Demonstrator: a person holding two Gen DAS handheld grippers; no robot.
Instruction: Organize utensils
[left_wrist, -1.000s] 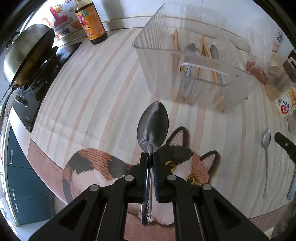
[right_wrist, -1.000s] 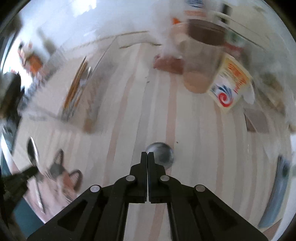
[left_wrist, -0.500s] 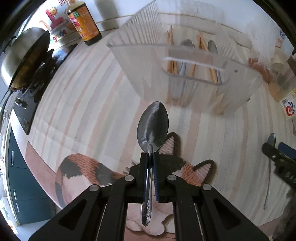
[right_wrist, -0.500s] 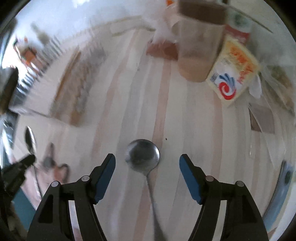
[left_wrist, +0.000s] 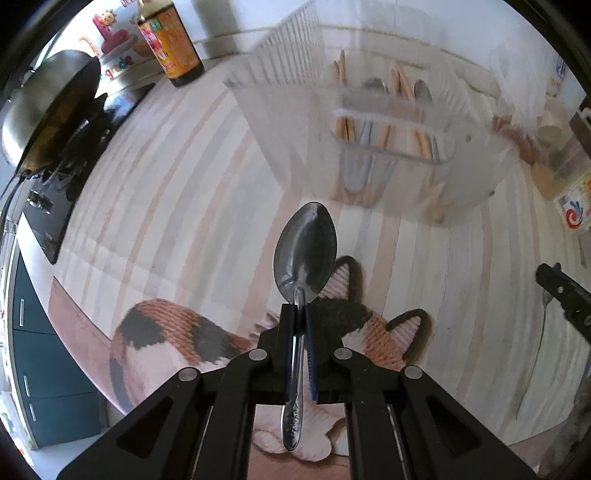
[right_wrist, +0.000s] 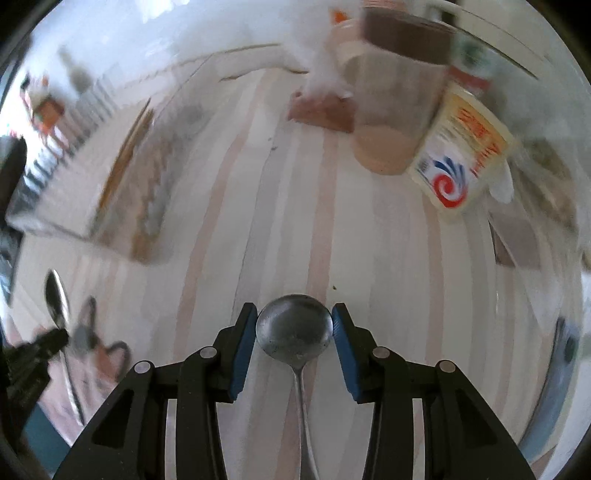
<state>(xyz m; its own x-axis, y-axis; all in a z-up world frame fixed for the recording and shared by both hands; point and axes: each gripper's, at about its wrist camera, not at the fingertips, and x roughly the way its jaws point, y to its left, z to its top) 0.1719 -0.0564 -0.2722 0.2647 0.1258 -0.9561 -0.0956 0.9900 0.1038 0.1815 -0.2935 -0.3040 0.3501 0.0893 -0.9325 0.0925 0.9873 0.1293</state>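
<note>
Left gripper (left_wrist: 300, 325): clamped on neck of steel spoon (left_wrist: 306, 249), bowl forward, held above cat-shaped mat (left_wrist: 173, 339).
Right gripper (right_wrist: 294, 326): jaws just closing, blue pads (right_wrist: 244, 345) flanking bowl of second spoon (right_wrist: 294, 332) lying on striped counter (right_wrist: 280, 206); contact not confirmed.
Clear utensil caddy (left_wrist: 369, 122): already holding 2 spoons and several chopsticks.
Progress: partly done.
Remaining: 2 spoons to transfer into caddy.

Colours on my desk

I see a desk (left_wrist: 177, 192) striped pink, grey and white, a calico cat mat (left_wrist: 173, 343), and black tongs (right_wrist: 294, 325) with blue pads (right_wrist: 243, 343).
</note>
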